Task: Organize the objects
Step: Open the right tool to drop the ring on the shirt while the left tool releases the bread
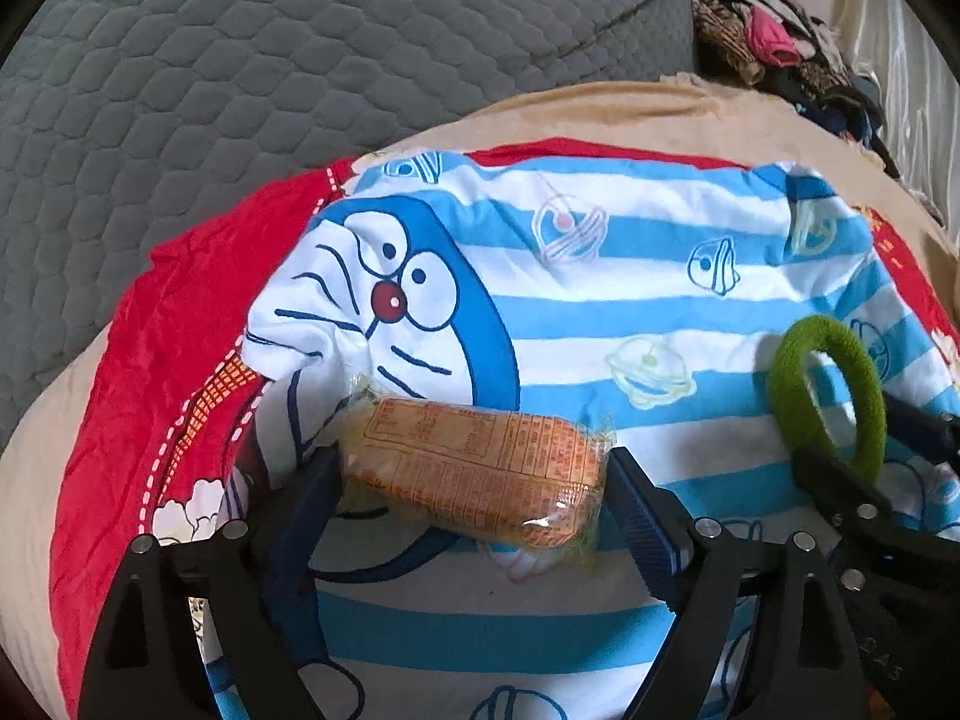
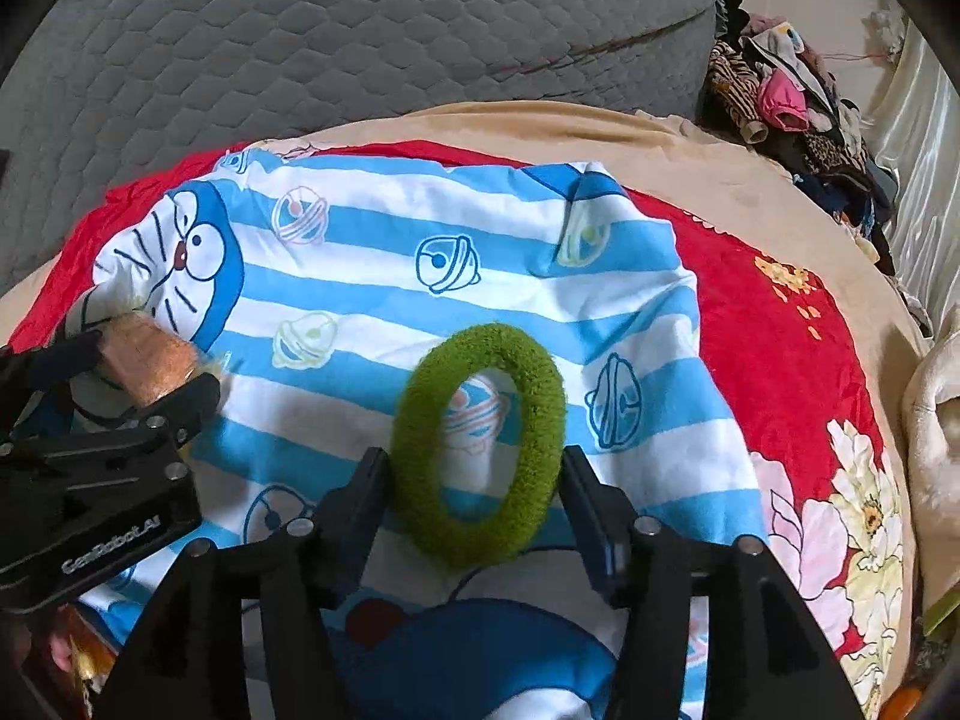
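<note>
two items brought down onto the striped cloth

left gripper [image 1: 474,480] wide around the wrapped snack packet [image 1: 480,471], pads at both ends, gripping it crosswise, likely to set it flat. right gripper [image 2: 474,498] part open around the green fuzzy ring [image 2: 480,444]; pads beside its sides, cannot tell if still pressing. ring upright, tilted, over the blue-and-white striped cartoon cloth [image 2: 372,276], spread on a red floral blanket [image 2: 780,324] as a gathering spot. packet and ring well apart, probably to keep them sorted.
</note>
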{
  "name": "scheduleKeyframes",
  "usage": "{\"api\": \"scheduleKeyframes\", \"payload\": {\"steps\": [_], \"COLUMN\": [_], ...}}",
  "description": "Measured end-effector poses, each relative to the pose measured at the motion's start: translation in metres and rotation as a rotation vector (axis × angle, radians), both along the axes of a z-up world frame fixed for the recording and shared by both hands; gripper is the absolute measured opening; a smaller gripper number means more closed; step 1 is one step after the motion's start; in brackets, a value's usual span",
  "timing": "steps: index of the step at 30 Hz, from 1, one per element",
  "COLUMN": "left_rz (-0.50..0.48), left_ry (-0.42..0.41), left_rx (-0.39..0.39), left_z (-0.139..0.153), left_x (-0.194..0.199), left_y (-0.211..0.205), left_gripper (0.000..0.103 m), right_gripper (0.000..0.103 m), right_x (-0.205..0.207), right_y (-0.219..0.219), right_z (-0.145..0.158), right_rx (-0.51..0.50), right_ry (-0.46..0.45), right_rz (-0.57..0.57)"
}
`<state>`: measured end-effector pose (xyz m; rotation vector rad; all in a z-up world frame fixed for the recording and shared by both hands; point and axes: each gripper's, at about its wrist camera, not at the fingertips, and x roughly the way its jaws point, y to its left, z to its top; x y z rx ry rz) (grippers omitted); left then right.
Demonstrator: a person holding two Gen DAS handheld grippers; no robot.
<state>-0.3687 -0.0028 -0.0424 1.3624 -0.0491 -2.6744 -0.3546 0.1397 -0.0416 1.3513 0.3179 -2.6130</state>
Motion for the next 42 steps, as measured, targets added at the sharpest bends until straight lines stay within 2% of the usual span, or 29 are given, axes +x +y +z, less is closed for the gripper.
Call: {"api": "scheduleKeyframes", "payload": {"steps": [6, 22, 28, 42], "left_rz": [-0.011, -0.022, -0.022, 0.001], "left_ry": [-0.031, -0.07, -0.037, 0.057], "left_rx": [-0.023, -0.003, 0.004, 0.026], "left_z": [-0.003, 0.001, 0.015, 0.052], "left_x": [0.002, 0.019, 0.031, 0.075], "left_y": [0.003, 0.0, -0.002, -0.008], "left_gripper": [0.092, 0.095, 0.095, 0.096], "right_gripper": [0.065, 0.071, 0.078, 0.089], "right_x": [0.009, 0.025, 0.036, 0.077], "right_y": [0.001, 0.005, 0.011, 0.018], "right_z": [0.011, 0.022, 0.029, 0.08], "right_rx": [0.008, 0.007, -0.024, -0.116], "right_ry": [0.025, 0.024, 0.035, 0.153], "right_rz": [0.026, 0.034, 0.02, 0.009]}}
